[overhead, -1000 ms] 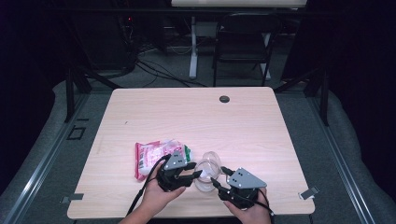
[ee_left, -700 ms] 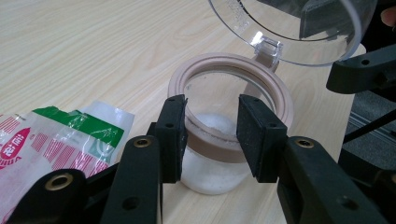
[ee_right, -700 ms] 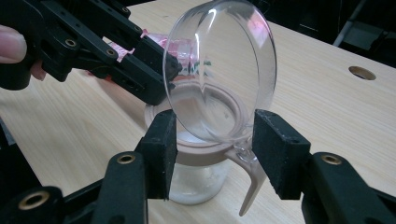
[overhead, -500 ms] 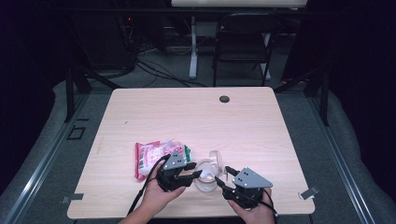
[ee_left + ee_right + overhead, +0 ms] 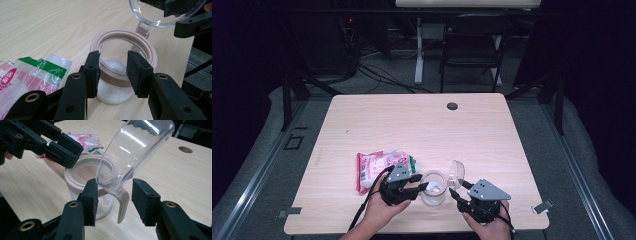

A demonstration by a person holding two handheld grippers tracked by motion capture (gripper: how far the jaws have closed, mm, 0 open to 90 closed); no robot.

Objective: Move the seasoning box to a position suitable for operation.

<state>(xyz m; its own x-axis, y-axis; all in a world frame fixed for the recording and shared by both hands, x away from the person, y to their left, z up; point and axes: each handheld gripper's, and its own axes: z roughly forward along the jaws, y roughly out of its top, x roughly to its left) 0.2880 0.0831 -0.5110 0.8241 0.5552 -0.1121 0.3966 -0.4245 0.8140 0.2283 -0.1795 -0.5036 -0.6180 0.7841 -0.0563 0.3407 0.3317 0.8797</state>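
I see a clear jar (image 5: 117, 72) with a tan collar standing near the front edge of the table (image 5: 492, 135), with white powder in its bottom. Its clear domed lid (image 5: 135, 152) hangs open on a tan hinge strap, tilted up beside the rim. A red, white and green packet (image 5: 379, 167) lies just left of the jar.

My left gripper (image 5: 422, 187) has its jaws partly open, straddling the near wall of the collar; one jaw seems to touch it, but I cannot tell if it pinches. My right gripper (image 5: 113, 200) is open, its jaws either side of the hinge strap and lid edge, not clamped.

Compared with a second ago, the lid stands more upright and my right gripper has drawn slightly back toward the table edge.
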